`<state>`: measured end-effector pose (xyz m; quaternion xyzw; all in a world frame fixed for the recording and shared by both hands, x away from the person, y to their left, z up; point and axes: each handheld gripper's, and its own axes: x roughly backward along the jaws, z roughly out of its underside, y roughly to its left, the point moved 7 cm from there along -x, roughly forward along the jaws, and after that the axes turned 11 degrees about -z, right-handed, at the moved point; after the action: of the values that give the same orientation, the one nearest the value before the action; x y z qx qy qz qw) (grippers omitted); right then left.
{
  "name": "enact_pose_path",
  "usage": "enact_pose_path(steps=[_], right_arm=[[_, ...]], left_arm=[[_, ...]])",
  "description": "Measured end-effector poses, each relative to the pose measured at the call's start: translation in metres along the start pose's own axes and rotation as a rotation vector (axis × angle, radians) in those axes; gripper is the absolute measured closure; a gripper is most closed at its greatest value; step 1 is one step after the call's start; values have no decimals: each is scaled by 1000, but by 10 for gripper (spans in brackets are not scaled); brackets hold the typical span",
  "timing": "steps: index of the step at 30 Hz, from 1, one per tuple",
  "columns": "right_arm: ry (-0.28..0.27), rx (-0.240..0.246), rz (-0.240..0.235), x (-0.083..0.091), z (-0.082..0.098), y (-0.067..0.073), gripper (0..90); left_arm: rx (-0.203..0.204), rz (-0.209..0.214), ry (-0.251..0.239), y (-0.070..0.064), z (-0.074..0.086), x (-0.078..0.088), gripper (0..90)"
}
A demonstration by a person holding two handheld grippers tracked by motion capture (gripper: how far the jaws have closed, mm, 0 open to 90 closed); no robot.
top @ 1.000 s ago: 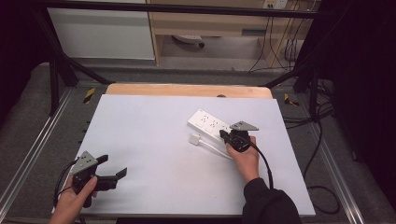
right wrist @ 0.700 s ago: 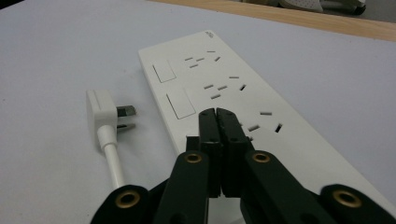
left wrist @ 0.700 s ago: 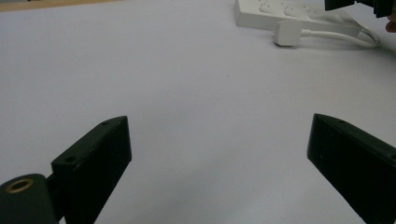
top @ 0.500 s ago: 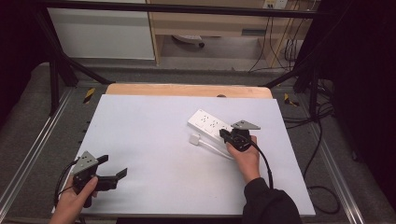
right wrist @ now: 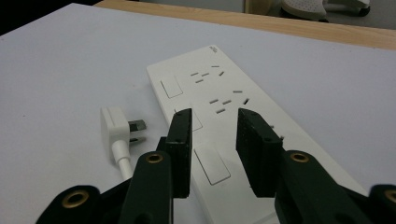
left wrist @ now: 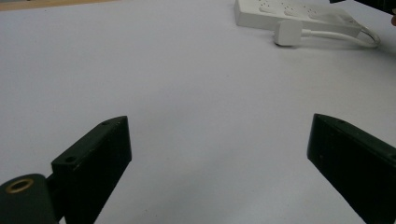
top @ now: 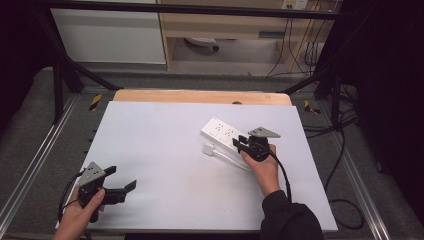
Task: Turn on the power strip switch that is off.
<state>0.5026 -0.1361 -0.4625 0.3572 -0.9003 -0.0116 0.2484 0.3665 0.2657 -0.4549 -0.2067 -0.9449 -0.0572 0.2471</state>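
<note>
A white power strip (top: 222,132) lies flat on the white tabletop (top: 160,140), right of centre. Its white plug (top: 208,148) rests unplugged beside it, on a white cord (top: 231,159). My right gripper (top: 240,143) is over the near end of the strip. In the right gripper view the jaws of this gripper (right wrist: 215,119) stand a small gap apart above the strip (right wrist: 224,88), with nothing held, and the plug (right wrist: 114,123) lies to their left. My left gripper (top: 121,178) rests at the near left corner, wide open and empty (left wrist: 219,122), facing the strip (left wrist: 289,11) and the plug (left wrist: 288,33) far off.
A wooden table edge (top: 200,96) runs along the far side of the white surface. Black frame bars (top: 65,75) and metal rails (top: 30,170) flank the table. Cables (top: 340,150) hang off to the right. A white cabinet (top: 110,35) stands behind.
</note>
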Motion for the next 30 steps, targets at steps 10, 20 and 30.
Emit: enact_pose_path(steps=[10, 20, 30], right_arm=[[5, -13, 4, 1, -1, -1, 527], [2, -18, 4, 3, -6, 1, 373], [-11, -13, 15, 7, -14, 3, 209]], left_arm=[[0, 2, 0, 0, 0, 0, 66], [-1, 2, 2, 0, 0, 0, 66], [2, 3, 3, 0, 0, -1, 66]])
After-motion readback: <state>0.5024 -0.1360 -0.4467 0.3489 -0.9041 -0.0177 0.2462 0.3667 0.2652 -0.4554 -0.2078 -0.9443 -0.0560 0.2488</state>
